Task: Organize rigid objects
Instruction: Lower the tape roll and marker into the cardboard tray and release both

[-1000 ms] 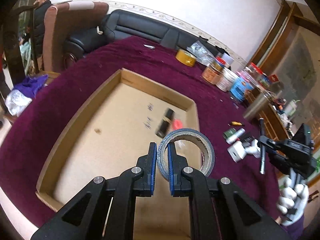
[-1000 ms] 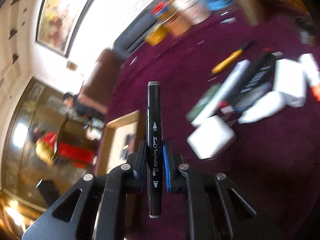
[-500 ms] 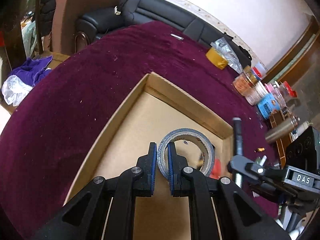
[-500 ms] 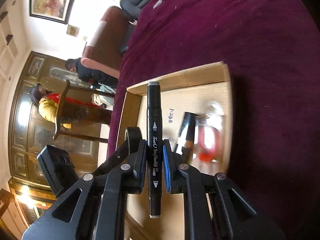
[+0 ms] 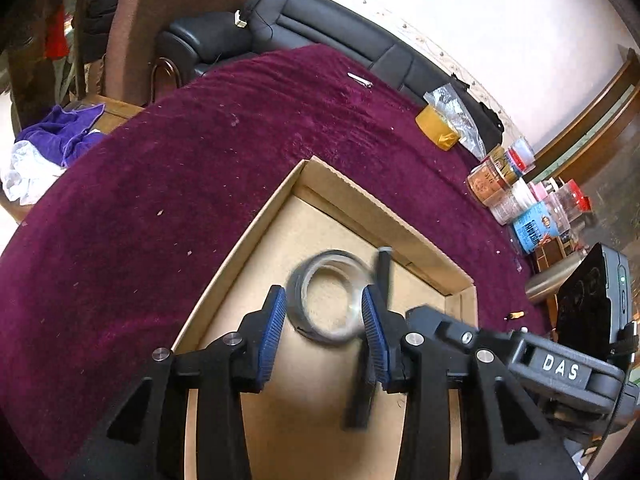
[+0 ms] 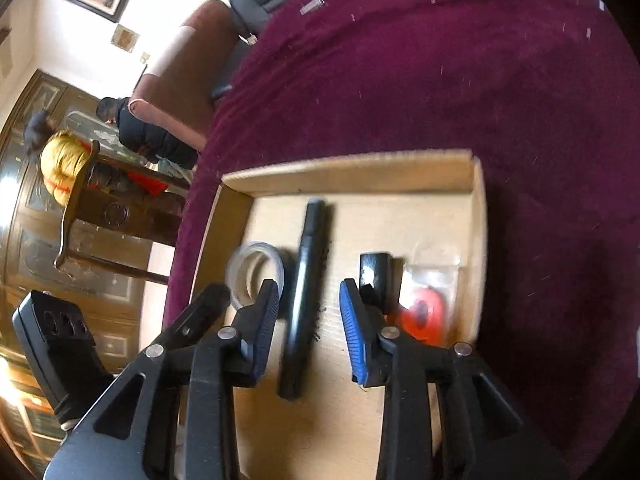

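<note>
Left wrist view: your left gripper (image 5: 324, 324) is opening, pads clear of the tape roll (image 5: 330, 296), which is sitting blurred and grey between them inside the cardboard tray (image 5: 384, 216). Your right gripper (image 6: 308, 320) is opening too; the black marker (image 6: 304, 292) is lying lengthwise between its pads, untouched, over the tray floor.

A shallow cardboard tray (image 6: 348, 178) holds everything. A roll of grey tape (image 5: 330, 298), blurred, sits inside it near the far wall, its open centre showing. Just beside the roll, a black marker (image 6: 302, 292) lies lengthwise, one end towards the tray's far wall. Further along are a small black block (image 6: 376, 270) and a clear packet with something red-orange inside (image 6: 426, 304), near the tray's side wall.
</note>
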Motion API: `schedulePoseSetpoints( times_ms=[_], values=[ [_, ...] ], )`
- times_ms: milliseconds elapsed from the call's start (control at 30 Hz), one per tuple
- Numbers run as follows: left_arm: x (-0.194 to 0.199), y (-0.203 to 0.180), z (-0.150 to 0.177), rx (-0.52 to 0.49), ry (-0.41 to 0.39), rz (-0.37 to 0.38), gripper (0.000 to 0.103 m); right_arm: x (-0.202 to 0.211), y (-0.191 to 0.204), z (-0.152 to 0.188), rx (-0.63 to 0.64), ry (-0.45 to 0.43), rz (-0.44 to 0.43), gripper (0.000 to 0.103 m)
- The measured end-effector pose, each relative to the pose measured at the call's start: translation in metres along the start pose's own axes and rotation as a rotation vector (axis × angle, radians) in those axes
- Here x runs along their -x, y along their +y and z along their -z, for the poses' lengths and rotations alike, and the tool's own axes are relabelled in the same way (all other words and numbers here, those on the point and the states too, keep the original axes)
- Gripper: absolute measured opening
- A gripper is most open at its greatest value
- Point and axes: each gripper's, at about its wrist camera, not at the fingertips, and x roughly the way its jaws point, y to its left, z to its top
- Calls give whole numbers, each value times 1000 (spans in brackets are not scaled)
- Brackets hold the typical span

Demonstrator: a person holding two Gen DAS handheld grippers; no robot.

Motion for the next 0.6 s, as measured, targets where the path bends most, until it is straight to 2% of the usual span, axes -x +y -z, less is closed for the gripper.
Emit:
schedulePoseSetpoints(
  times_ms=[167, 267, 300, 367, 400, 433, 500, 600],
  values=[
    [34, -14, 13, -17, -49, 9, 50, 69, 0, 13, 147, -170, 95, 30],
    [54, -36, 25, -55, -87, 32, 53, 138, 0, 43, 286, -417, 253, 32],
    [60, -48, 31, -84, -94, 44, 53, 154, -3, 54, 316, -482, 298, 39],
    [66, -72, 42, -143, -103, 60, 55, 186, -20, 78, 340, -630, 373, 95],
    [67, -88, 49, -184, -104, 72, 58, 200, -35, 88, 323, -703, 400, 100],
    [67, -100, 55, -211, -103, 80, 65, 207, -49, 92, 293, -731, 424, 103],
    [62, -132, 71, -281, -84, 108, 66, 213, -87, 87, 176, -677, 442, 103],
    [45, -165, 92, -348, -27, 124, 66, 217, -165, 83, -60, -566, 355, 103]
  ],
)
